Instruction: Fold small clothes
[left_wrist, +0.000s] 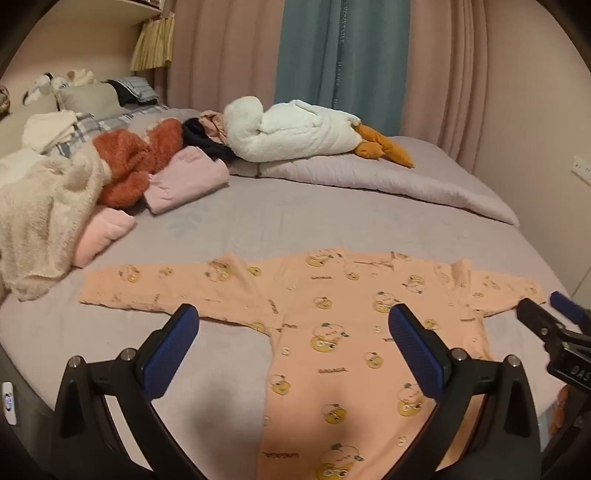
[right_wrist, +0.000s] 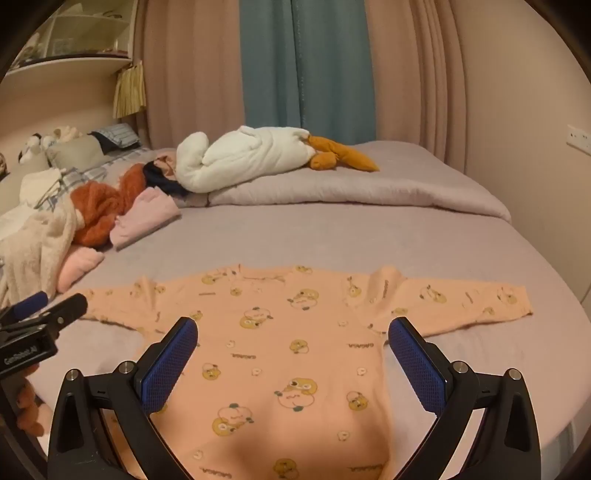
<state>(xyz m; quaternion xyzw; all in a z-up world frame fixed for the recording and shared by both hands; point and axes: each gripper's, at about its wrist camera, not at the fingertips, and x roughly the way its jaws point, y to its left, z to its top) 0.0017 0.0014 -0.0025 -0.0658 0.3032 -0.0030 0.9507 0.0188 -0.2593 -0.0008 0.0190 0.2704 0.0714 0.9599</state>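
A small peach garment (left_wrist: 332, 325) printed with yellow cartoon figures lies flat on the lilac bed sheet (left_wrist: 295, 218), both long sleeves spread out sideways. My left gripper (left_wrist: 291, 314) hovers open above its left half, with nothing between the blue pads (left_wrist: 173, 347). From the right wrist the same garment (right_wrist: 295, 350) fills the foreground. My right gripper (right_wrist: 293, 326) stands open over its middle and right side, nothing held. Each gripper shows at the edge of the other's view: the right gripper (left_wrist: 546, 306) by the right sleeve, the left gripper (right_wrist: 55, 302) by the left sleeve.
A heap of clothes (left_wrist: 122, 170) lies at the left: cream fleece, rust-orange fuzzy item, folded pink pieces. A white plush goose (left_wrist: 295, 129) rests on a rolled lilac quilt (left_wrist: 388, 177) at the back. Pillows (left_wrist: 85, 96) and curtains (left_wrist: 332, 55) stand behind; a wall is at the right.
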